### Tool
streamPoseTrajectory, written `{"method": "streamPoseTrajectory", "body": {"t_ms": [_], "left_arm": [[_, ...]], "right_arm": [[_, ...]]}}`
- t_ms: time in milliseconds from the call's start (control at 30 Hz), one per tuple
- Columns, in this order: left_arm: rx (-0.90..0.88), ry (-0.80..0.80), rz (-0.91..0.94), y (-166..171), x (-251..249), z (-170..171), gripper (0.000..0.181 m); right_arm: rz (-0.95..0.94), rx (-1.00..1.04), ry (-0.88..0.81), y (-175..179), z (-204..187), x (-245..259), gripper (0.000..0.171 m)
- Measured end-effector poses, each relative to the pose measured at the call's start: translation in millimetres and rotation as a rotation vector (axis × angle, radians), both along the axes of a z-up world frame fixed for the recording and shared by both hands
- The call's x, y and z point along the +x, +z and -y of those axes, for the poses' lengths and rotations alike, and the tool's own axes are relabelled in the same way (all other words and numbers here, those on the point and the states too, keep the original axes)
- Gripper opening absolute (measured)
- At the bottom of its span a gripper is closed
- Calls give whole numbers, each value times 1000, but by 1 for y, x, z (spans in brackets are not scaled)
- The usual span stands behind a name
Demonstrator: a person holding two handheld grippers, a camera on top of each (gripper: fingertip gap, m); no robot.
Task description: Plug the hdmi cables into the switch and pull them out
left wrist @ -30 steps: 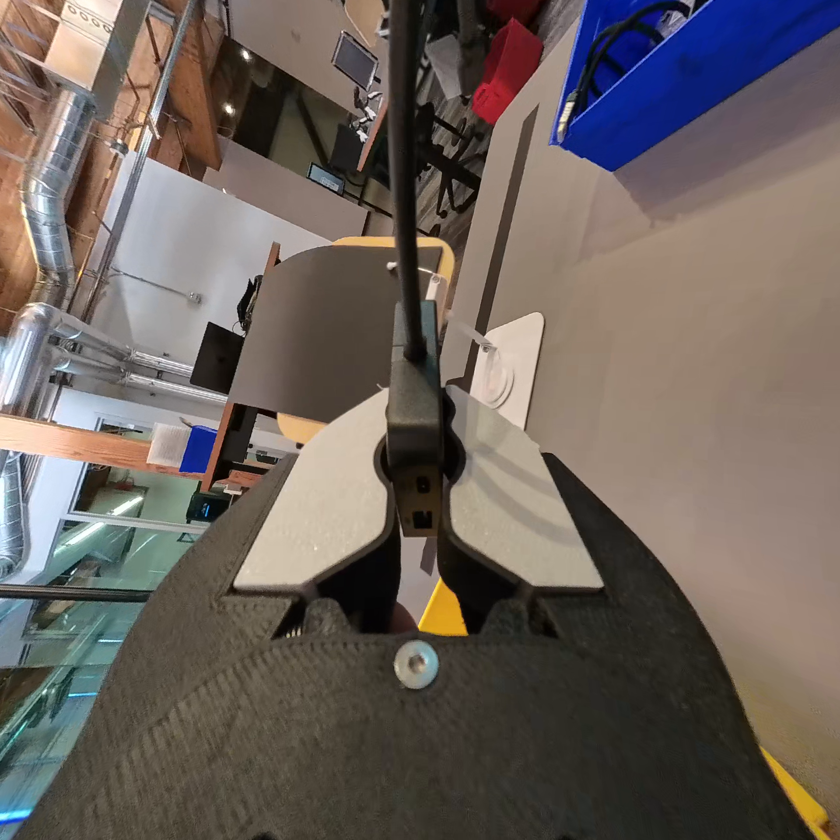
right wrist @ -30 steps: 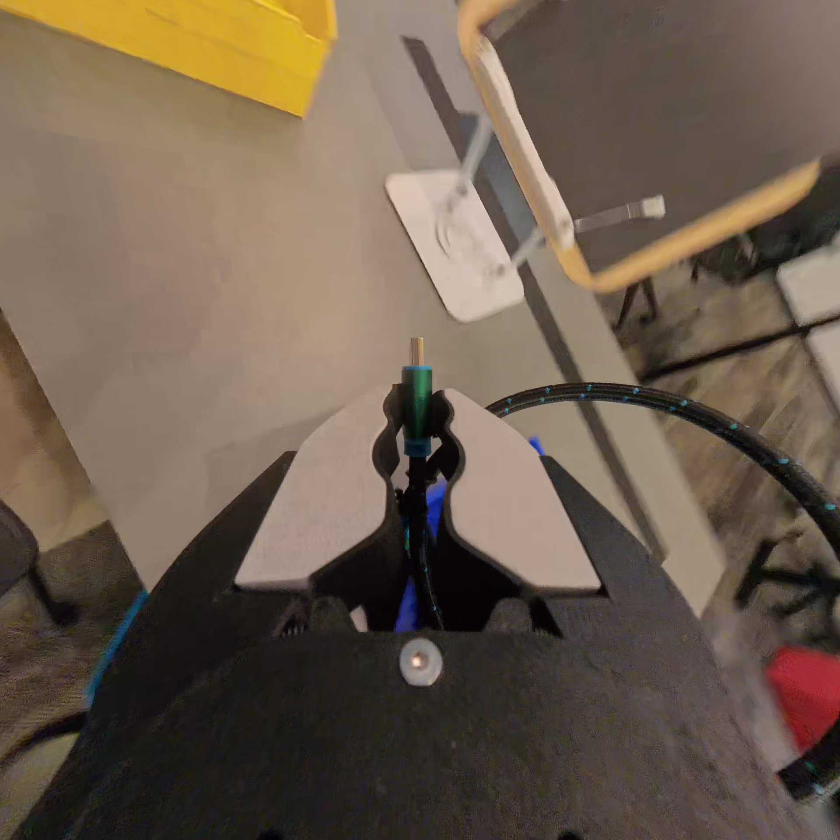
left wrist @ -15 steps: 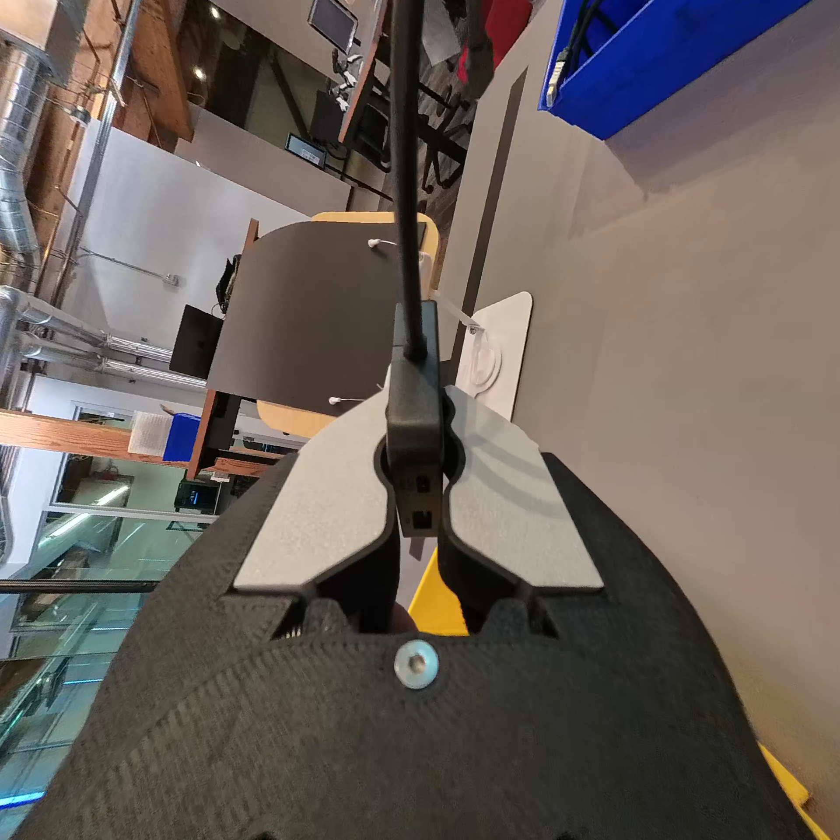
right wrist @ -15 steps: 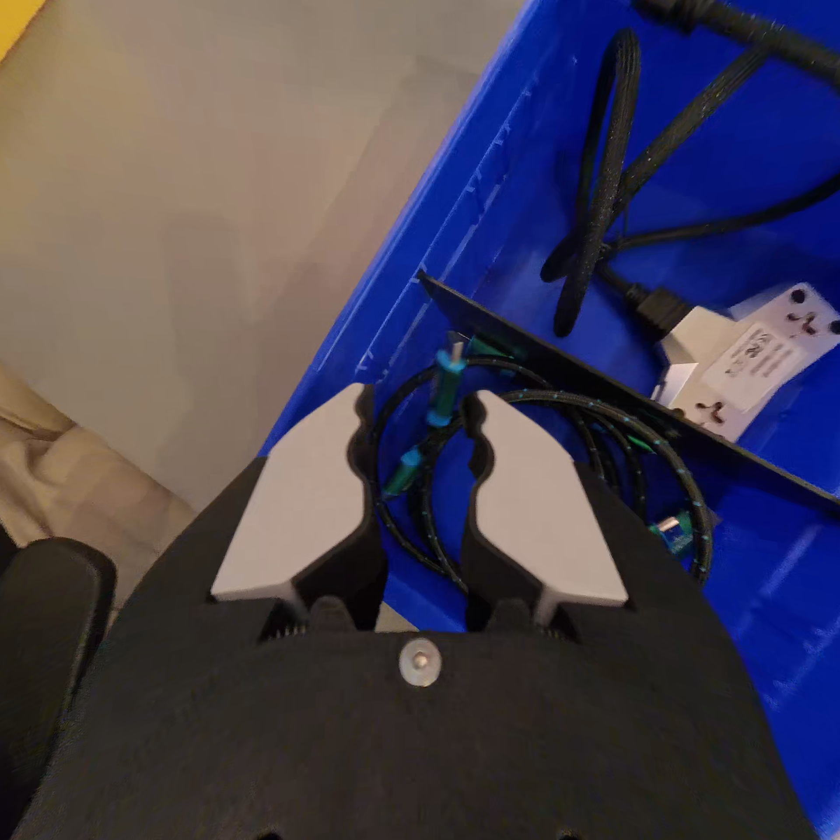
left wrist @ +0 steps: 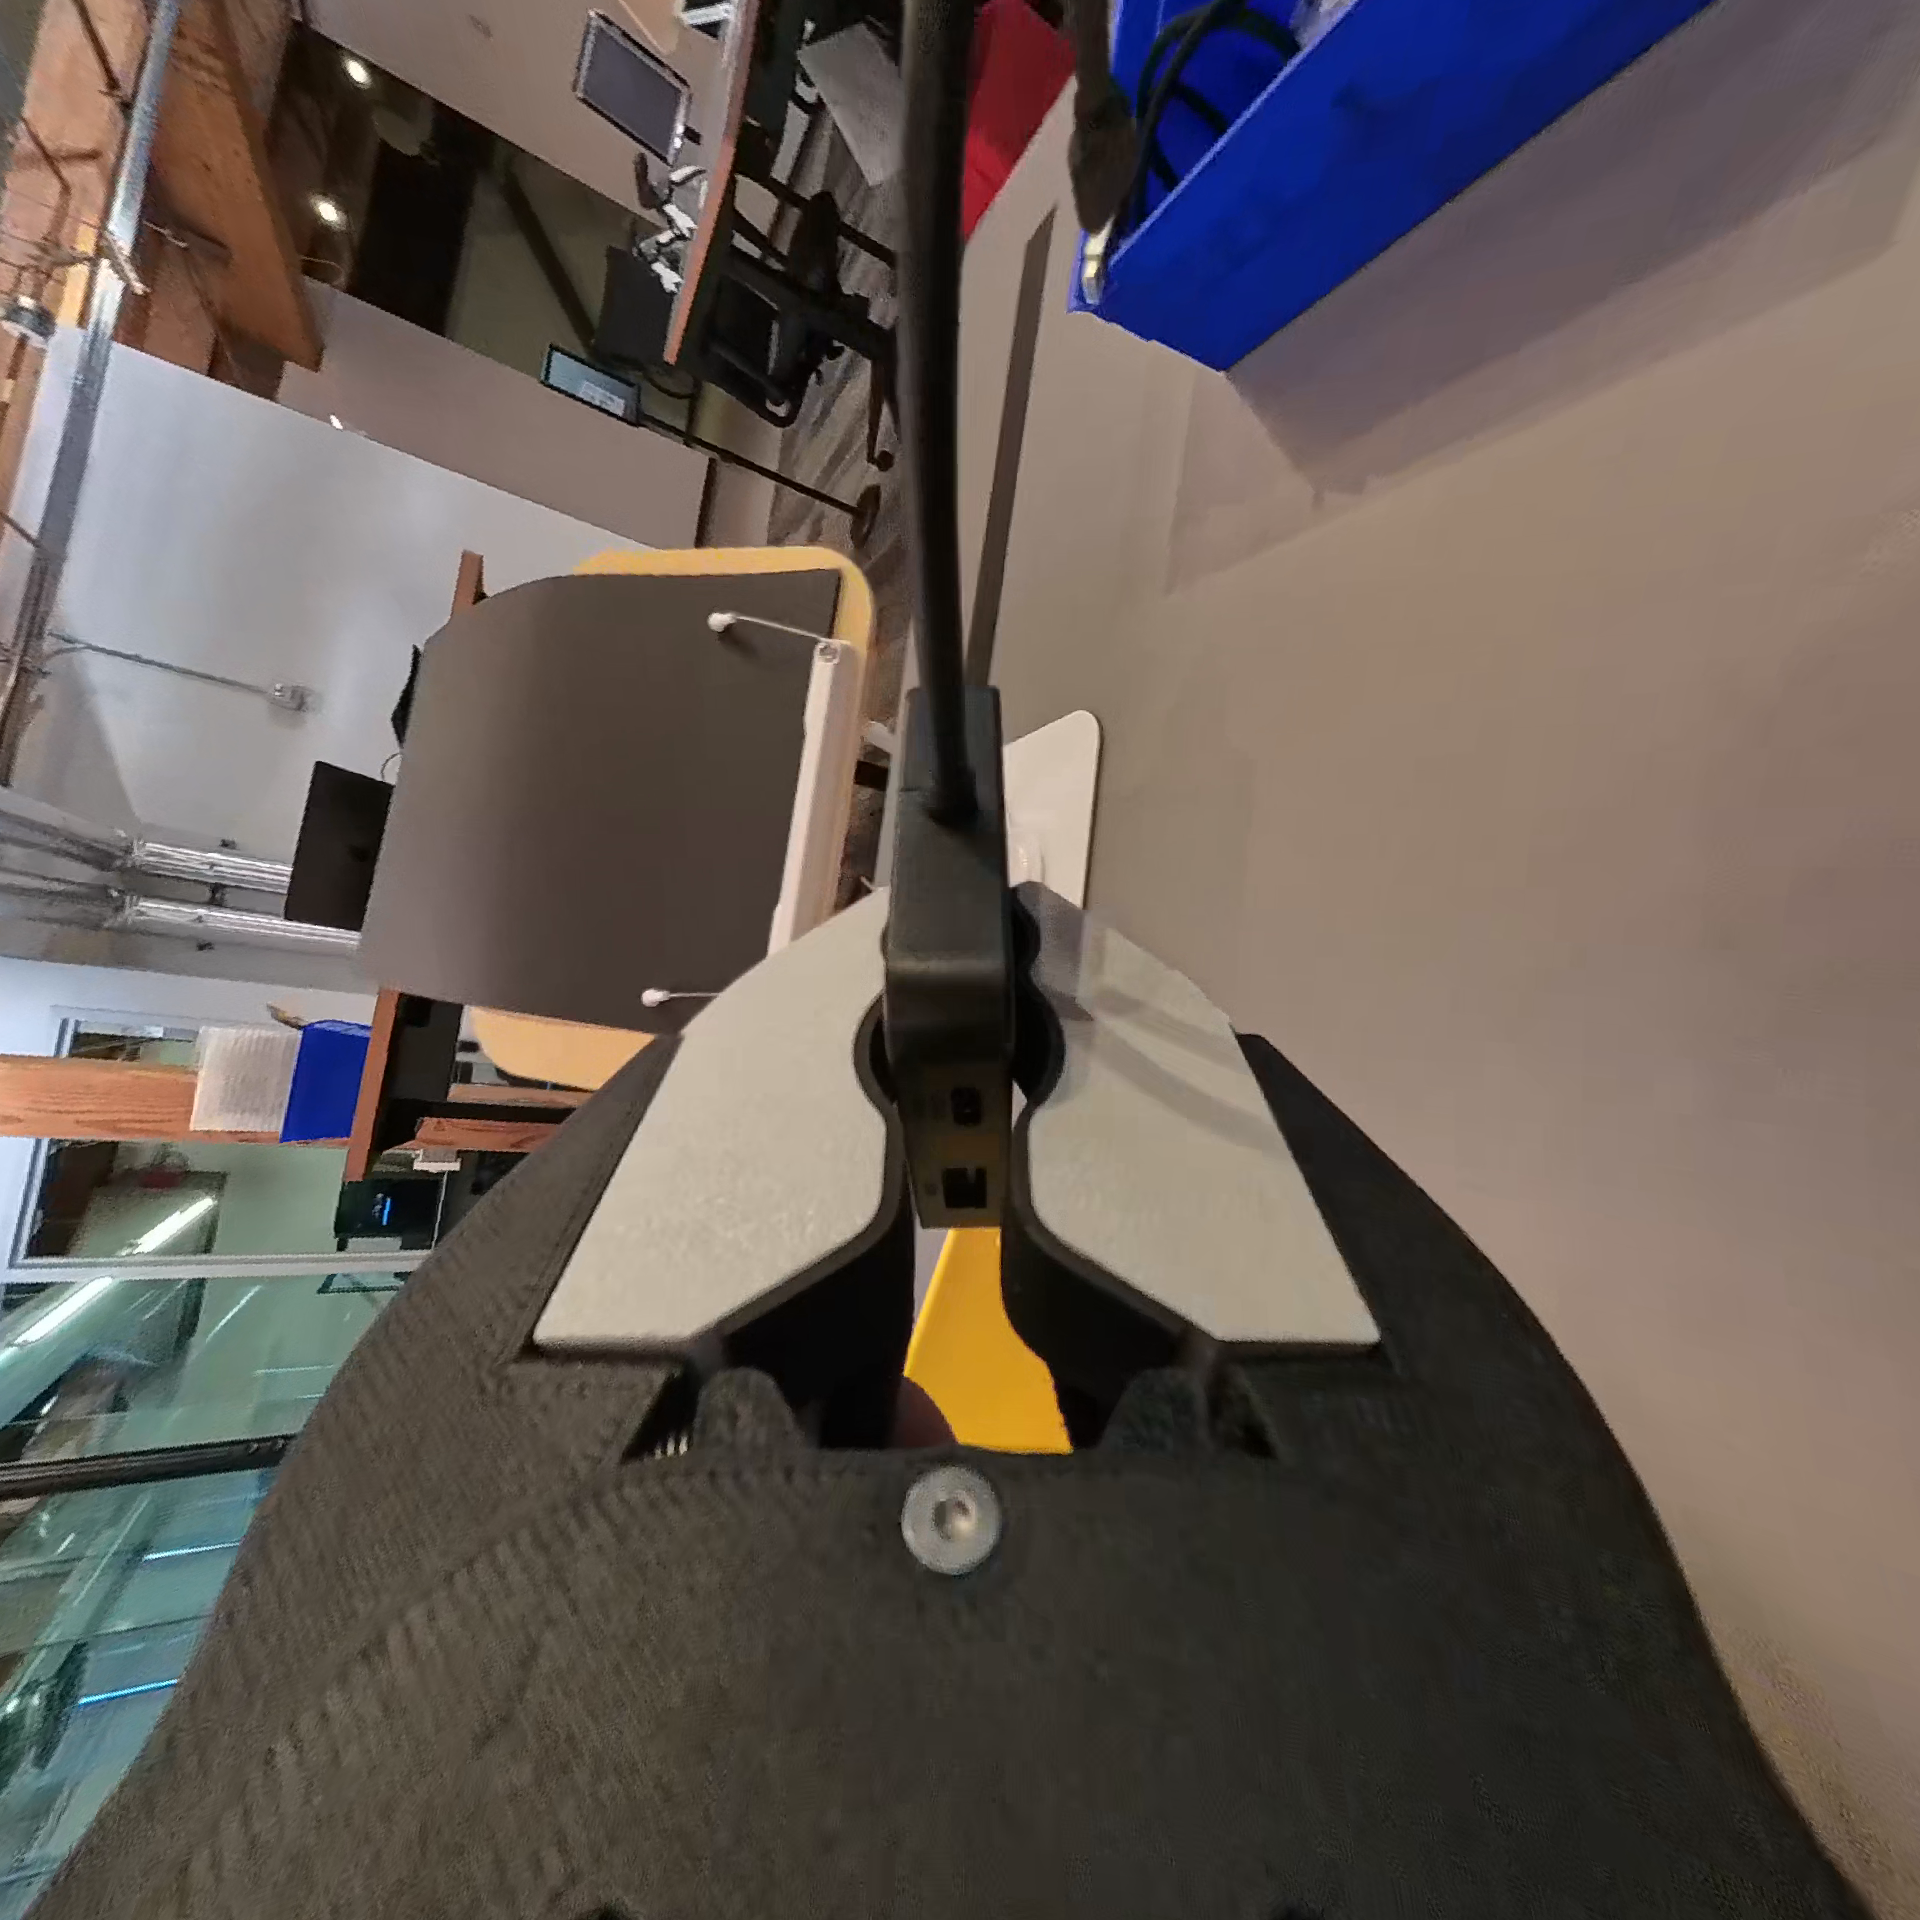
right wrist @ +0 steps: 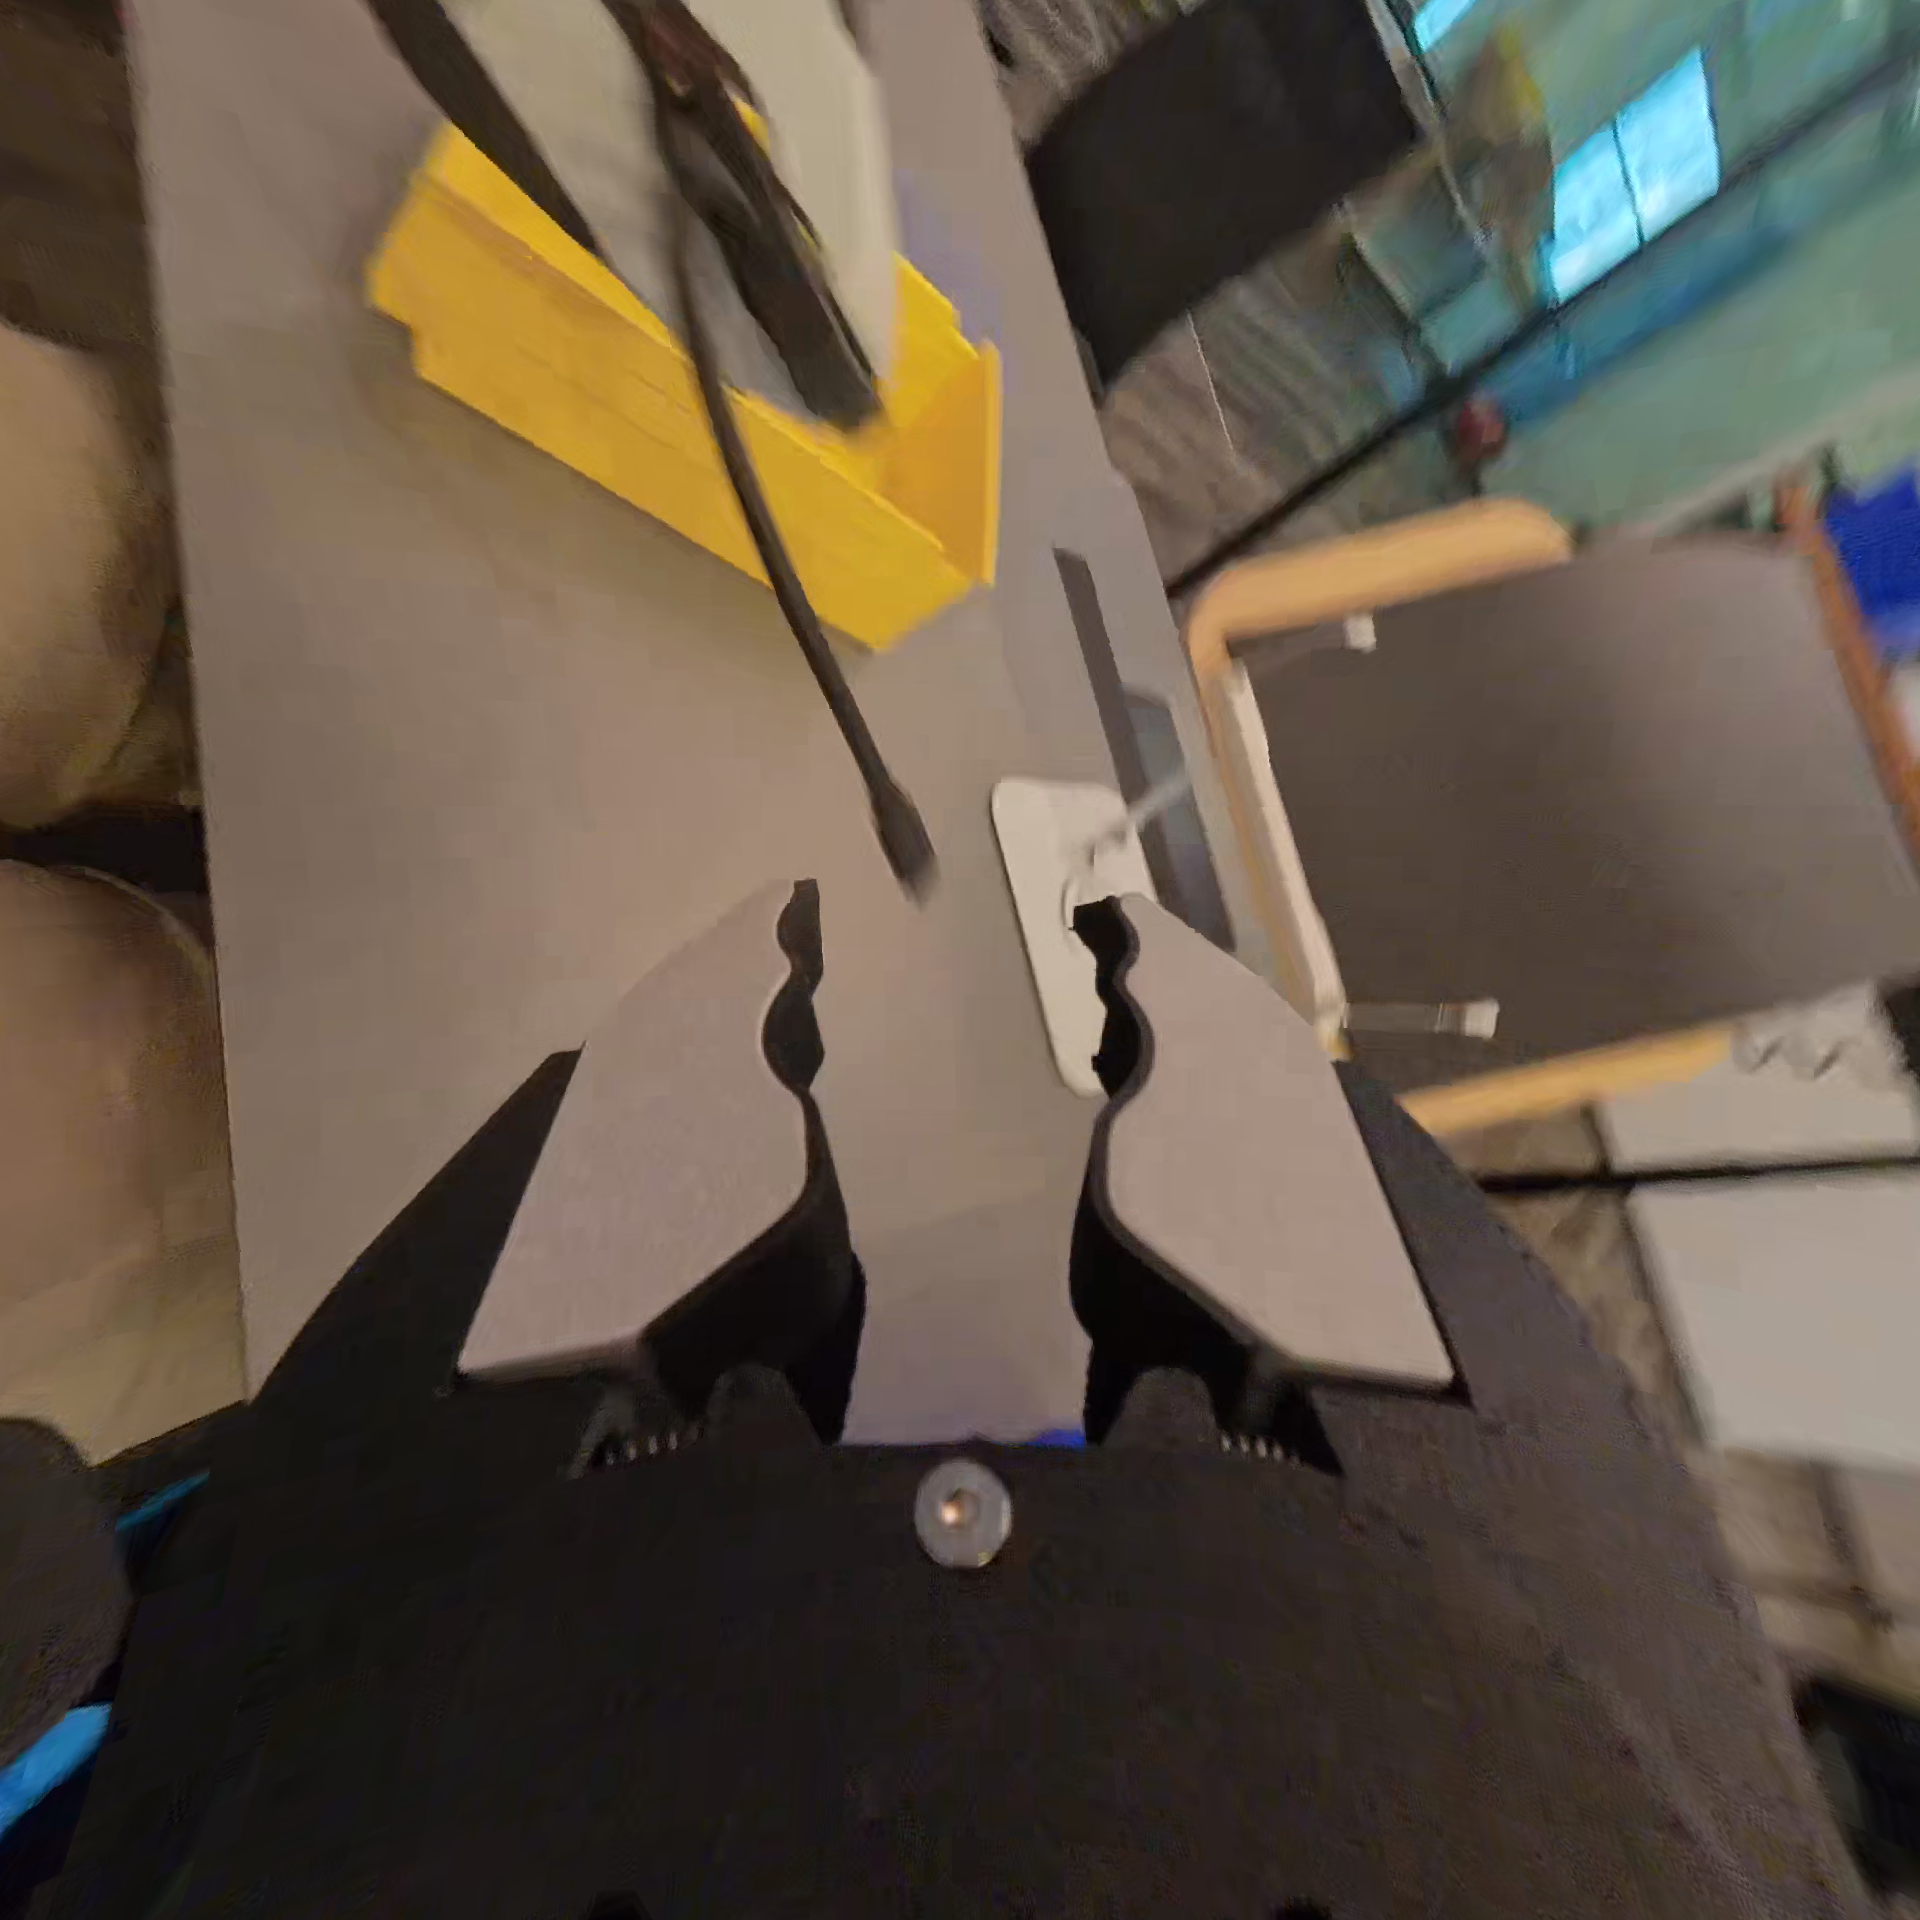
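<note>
Cable released into the bin, right gripper (right wrist: 961,935) now emptied and spread wide

The switch (left wrist: 948,997) is kept clamped in the left gripper (left wrist: 951,1070), raised above the table (left wrist: 1507,935), ports free; one unplugging is judged done

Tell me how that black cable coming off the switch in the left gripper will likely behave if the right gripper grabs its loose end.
The black cable probably flexes rather than holding shape: it sags in a curve from the switch clamped in the left gripper. Its free plug hangs unsupported, so it may swing away from the open right gripper. It looks thin and light.
</note>
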State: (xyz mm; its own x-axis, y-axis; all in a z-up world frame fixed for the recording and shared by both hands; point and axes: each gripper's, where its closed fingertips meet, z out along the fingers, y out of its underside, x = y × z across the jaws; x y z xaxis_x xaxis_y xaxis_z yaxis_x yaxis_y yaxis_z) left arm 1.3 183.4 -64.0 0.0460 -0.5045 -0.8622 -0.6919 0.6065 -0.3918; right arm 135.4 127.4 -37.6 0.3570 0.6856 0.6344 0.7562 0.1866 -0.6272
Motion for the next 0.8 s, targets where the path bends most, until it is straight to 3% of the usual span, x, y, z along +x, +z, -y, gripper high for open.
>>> {"method": "streamPoseTrajectory", "body": {"t_ms": [133,367,567,633,700,800], "left_arm": [[-24,13,-36,-11,6,3,14],[-16,6,-124,-26,16,17,13],[-16,10,-134,-31,17,17,14],[28,45,-120,-23,16,11,27],[133,105,-122,-8,6,1,37],[186,171,-24,23,-13,-12,32]], "right_arm": [[160,69,187,-10,17,-81,46],[345,188,151,-36,-10,-121,18],[347,203,150,-40,-12,-118,13],[334,181,125,-36,-12,-106,12],[288,157,100,-25,-12,-86,12],[239,107,-39,-7,-24,-24,12]]}}
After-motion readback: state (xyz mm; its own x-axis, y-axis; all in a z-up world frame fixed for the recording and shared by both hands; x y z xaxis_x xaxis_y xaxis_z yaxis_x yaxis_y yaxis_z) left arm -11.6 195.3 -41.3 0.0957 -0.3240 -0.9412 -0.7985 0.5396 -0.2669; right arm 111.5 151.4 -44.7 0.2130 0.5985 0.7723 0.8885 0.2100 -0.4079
